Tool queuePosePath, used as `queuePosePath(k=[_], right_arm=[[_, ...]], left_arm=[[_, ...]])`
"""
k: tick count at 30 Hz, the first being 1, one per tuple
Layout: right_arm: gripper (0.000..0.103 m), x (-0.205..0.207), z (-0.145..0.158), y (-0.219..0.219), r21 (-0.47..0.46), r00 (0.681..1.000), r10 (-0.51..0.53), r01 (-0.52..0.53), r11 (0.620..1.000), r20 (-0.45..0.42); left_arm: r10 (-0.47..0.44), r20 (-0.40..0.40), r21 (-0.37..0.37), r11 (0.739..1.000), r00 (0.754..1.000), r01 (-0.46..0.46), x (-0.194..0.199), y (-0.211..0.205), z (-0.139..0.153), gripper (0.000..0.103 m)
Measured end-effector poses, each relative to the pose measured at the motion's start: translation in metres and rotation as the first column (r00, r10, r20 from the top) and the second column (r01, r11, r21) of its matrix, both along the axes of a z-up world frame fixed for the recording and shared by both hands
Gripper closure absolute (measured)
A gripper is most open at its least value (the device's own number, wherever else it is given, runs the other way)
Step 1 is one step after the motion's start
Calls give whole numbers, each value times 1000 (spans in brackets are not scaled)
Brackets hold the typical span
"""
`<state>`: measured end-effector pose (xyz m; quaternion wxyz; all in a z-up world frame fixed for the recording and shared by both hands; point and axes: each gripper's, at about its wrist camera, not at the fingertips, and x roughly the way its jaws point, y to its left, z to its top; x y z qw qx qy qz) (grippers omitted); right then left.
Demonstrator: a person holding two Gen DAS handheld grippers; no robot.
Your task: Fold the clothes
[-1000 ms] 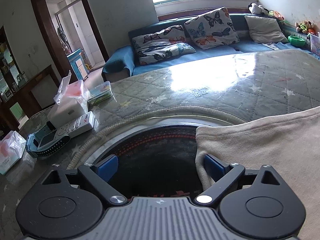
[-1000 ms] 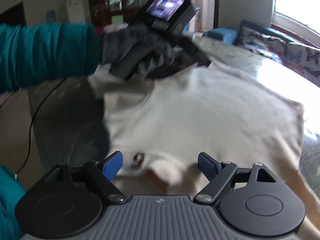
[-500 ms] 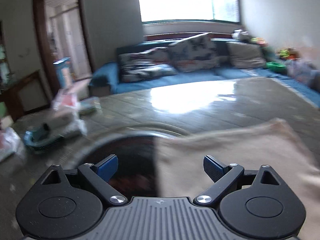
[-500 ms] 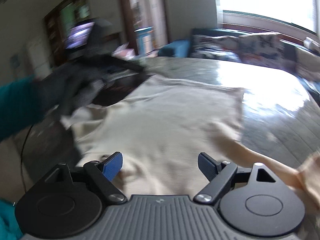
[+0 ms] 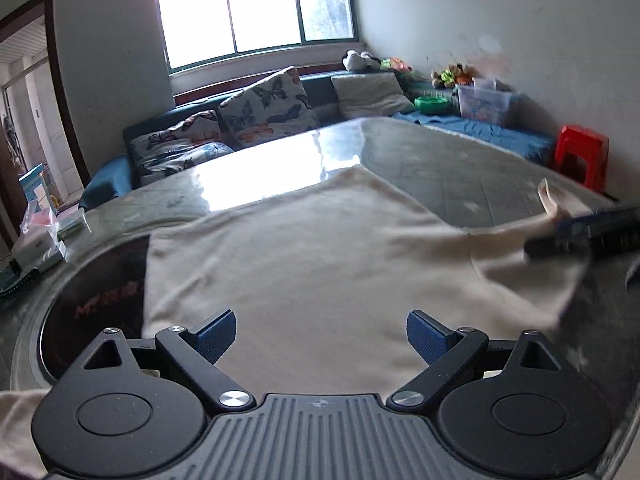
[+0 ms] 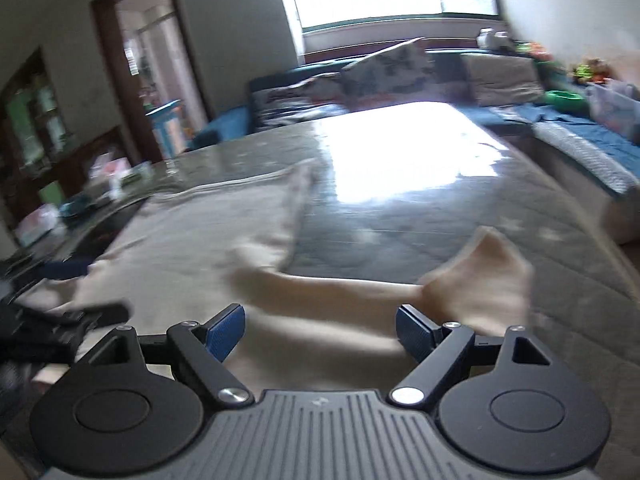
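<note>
Red writing shows on the dark round stove top (image 5: 100,304) left of the left gripper (image 5: 321,334), too blurred to read. Farther left, a white tissue box (image 5: 38,246) stands with tissues sticking out. The cream shirt (image 5: 320,264) lies spread on the quilted grey table cover (image 5: 460,176) right ahead of both grippers. The left gripper's fingers are spread with nothing between them; the right gripper (image 6: 320,332) is likewise released, just behind the sleeve (image 6: 476,280). Butterfly cushions (image 5: 268,112) sit on a blue sofa beneath the window (image 5: 256,4).
</note>
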<state>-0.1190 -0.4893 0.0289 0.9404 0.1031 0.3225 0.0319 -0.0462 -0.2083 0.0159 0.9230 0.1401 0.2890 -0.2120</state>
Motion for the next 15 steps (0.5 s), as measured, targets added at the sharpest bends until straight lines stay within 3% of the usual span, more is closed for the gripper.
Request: queuePosePath(k=[6, 10, 15], right_arm=[[18, -22, -2, -29, -59, 980, -198, 200, 978, 38], [18, -27, -7, -45, -142, 946, -324, 324, 935, 21], [17, -26, -7, -53, -150, 942, -334, 333, 931, 18]], left_arm=[[16, -42, -18, 1000, 999, -17, -9, -2, -12, 9], [30, -53, -33, 999, 998, -31, -10, 1, -14, 6], [52, -72, -59, 997, 996, -57, -12, 5, -15, 4]])
